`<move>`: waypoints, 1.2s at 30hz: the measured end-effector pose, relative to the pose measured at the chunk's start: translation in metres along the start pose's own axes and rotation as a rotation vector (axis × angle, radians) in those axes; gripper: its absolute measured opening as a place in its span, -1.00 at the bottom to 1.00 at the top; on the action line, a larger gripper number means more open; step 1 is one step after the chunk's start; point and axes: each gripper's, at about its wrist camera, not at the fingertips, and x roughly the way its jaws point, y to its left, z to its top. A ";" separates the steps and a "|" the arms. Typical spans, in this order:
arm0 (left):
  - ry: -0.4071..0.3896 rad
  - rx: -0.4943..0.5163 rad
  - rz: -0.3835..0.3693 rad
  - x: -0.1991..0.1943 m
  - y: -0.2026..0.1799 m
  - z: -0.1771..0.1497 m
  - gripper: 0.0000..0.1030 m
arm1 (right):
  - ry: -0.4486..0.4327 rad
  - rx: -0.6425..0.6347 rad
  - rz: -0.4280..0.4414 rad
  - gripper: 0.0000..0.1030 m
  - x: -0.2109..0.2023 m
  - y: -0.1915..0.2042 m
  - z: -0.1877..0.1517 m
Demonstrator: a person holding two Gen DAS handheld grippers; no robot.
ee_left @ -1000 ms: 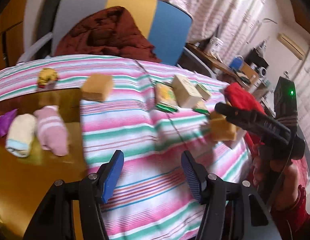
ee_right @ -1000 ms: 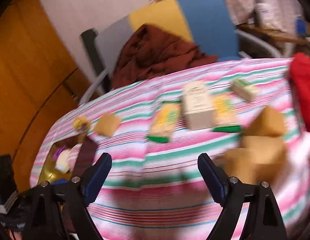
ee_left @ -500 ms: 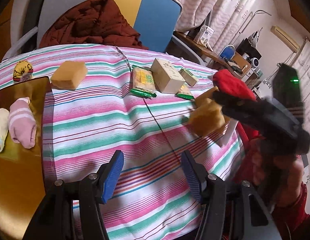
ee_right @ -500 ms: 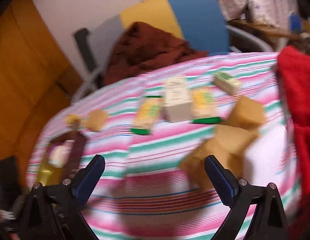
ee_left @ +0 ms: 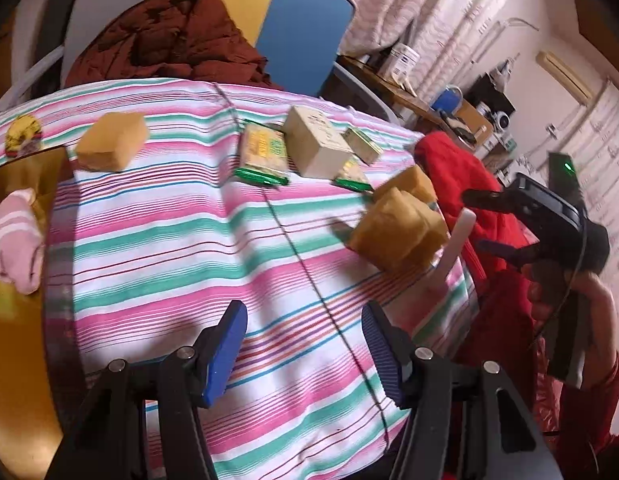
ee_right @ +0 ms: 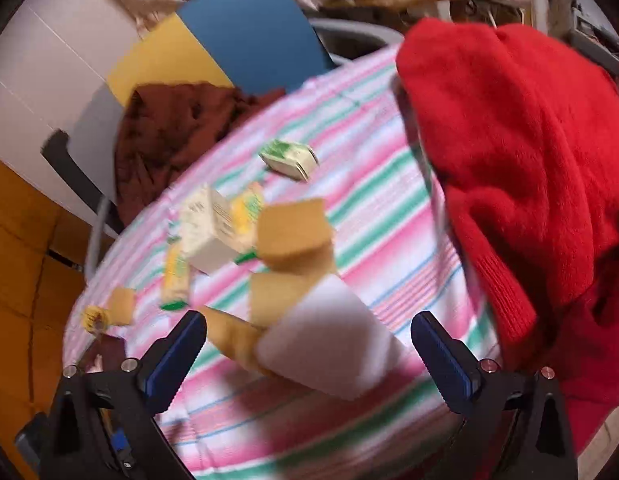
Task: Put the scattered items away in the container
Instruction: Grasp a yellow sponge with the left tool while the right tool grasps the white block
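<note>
We see tan sponge blocks [ee_left: 401,232] piled by a white slab [ee_right: 329,344] near the striped tablecloth's [ee_left: 169,248] edge. Our right gripper [ee_right: 309,354] has just been opening, empty, around them; our left gripper [ee_left: 303,344] stands half-spread, empty.

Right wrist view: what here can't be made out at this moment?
- White block: motion-blurred; contact with the tan sponge unclear.
- Tablecloth right edge: hidden by the red garment.
- Gold container: cut off by the left wrist view's edge, contents partly unseen.
</note>
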 end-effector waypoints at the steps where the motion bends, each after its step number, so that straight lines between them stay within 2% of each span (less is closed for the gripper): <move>1: 0.003 0.018 -0.002 0.002 -0.004 0.001 0.17 | 0.023 -0.018 -0.007 1.00 0.003 0.000 0.000; 8: 0.022 0.092 -0.040 0.025 -0.029 0.011 0.19 | 0.119 -0.191 -0.100 0.99 0.016 -0.001 -0.009; 9: 0.027 0.108 -0.047 0.030 -0.034 0.013 0.19 | 0.129 -0.195 -0.099 0.84 0.019 -0.005 -0.010; 10: 0.033 0.128 -0.041 0.037 -0.039 0.014 0.19 | 0.147 -0.186 -0.064 0.59 0.022 -0.008 -0.009; 12: 0.043 0.163 -0.045 0.047 -0.048 0.018 0.19 | 0.172 -0.215 -0.035 0.33 0.028 -0.007 -0.011; 15: 0.045 0.205 -0.052 0.060 -0.061 0.023 0.20 | 0.148 -0.231 -0.030 0.28 0.025 -0.005 -0.012; 18: 0.052 0.222 -0.063 0.074 -0.070 0.029 0.20 | 0.122 -0.235 0.011 0.26 0.020 -0.005 -0.013; 21: 0.063 0.249 -0.082 0.089 -0.080 0.034 0.25 | 0.106 -0.200 0.045 0.26 0.016 -0.011 -0.012; 28: 0.059 0.260 -0.082 0.115 -0.087 0.041 0.21 | 0.081 -0.137 0.084 0.27 0.015 -0.014 -0.008; 30: 0.030 0.263 -0.088 0.116 -0.086 0.040 0.12 | 0.077 -0.124 0.087 0.27 0.015 -0.015 -0.007; 32: 0.035 0.245 -0.087 0.119 -0.082 0.040 -0.12 | 0.071 -0.118 0.090 0.27 0.015 -0.016 -0.007; 36: 0.047 0.184 -0.144 0.121 -0.072 0.037 -0.29 | 0.061 -0.117 0.088 0.27 0.014 -0.016 -0.007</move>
